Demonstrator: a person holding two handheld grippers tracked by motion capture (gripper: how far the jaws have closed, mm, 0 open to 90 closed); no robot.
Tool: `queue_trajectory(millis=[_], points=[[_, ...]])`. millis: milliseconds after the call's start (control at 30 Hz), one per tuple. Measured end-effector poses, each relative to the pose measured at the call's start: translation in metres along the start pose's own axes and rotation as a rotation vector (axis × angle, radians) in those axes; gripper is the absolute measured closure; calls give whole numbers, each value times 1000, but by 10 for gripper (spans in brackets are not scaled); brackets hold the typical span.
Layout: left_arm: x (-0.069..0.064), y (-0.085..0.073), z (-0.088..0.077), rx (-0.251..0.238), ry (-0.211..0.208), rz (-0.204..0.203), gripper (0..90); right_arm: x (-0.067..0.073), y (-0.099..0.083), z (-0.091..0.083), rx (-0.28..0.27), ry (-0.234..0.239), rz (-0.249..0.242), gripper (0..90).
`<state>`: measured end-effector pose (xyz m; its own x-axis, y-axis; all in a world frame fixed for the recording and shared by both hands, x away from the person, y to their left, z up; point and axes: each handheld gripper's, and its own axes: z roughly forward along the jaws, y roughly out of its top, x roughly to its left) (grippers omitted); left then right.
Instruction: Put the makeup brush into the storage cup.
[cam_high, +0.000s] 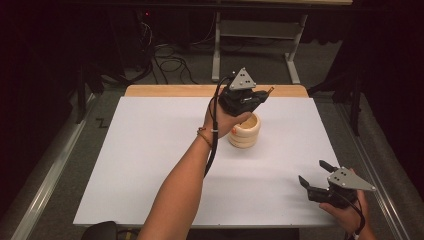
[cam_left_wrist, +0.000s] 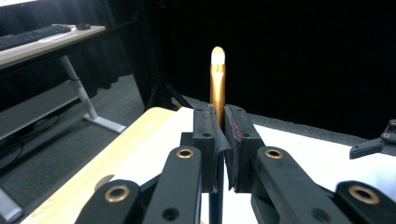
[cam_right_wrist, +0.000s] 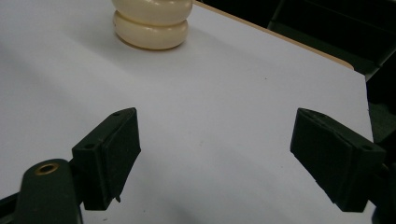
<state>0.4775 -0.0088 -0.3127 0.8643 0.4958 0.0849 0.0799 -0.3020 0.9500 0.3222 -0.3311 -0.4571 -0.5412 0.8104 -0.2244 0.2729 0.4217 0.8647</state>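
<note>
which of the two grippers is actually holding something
The left gripper, raised above the cream ribbed holder: its jaws pinch a slim gold stick. The right gripper has its jaws wide apart over the white table.

Black gripper (cam_high: 260, 95) bodies — grey triangular plates, brass rivets, black cables, beaded bracelet (cam_high: 204, 135).
</note>
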Motion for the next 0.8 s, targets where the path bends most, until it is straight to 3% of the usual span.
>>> queue_trajectory(millis=[333,800], points=[[6,-8,7,-11,-7,-31,844,-1,-1,1,1,1,-1,168],[13,-29,24,-1,-27,-65,844,1,-1,1,3,1,-7,168]])
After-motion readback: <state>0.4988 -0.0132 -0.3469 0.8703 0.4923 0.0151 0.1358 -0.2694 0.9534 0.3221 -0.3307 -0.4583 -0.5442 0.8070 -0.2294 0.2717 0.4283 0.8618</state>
